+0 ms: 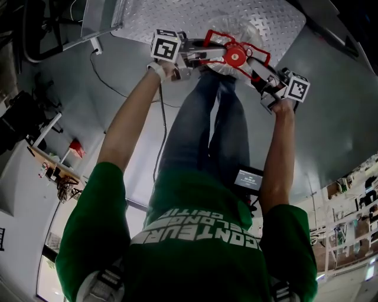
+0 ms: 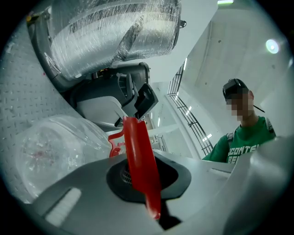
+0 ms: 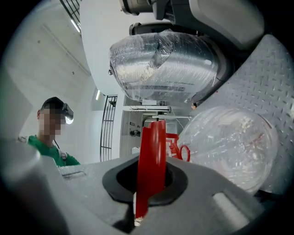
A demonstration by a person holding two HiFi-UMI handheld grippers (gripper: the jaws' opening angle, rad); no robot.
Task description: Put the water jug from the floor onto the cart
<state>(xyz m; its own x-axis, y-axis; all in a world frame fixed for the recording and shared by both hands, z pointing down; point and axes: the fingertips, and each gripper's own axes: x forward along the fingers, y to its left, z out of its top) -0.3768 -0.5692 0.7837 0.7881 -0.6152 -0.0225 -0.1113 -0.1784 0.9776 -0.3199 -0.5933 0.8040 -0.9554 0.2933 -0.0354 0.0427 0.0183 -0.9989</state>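
Observation:
The clear plastic water jug [image 1: 234, 28] with a red handle frame [image 1: 235, 56] is over the cart's diamond-plate deck [image 1: 177, 17]; whether it rests there I cannot tell. My left gripper [image 1: 192, 57] is shut on the left end of the red handle, my right gripper [image 1: 264, 78] on its right end. In the left gripper view the red handle bar [image 2: 139, 156] runs between the shut jaws of the left gripper [image 2: 148, 186], with the jug [image 2: 53, 153] at the left. In the right gripper view the red bar [image 3: 151, 160] is clamped in the right gripper [image 3: 146, 186], with the jug [image 3: 229, 147] at the right.
A large plastic-wrapped machine part [image 3: 165, 59] stands on the cart behind the jug. A cable [image 1: 115, 85] trails over the grey floor at the left. Shelves with clutter [image 1: 56, 168] line the left side. The person's legs [image 1: 207, 130] stand just before the cart.

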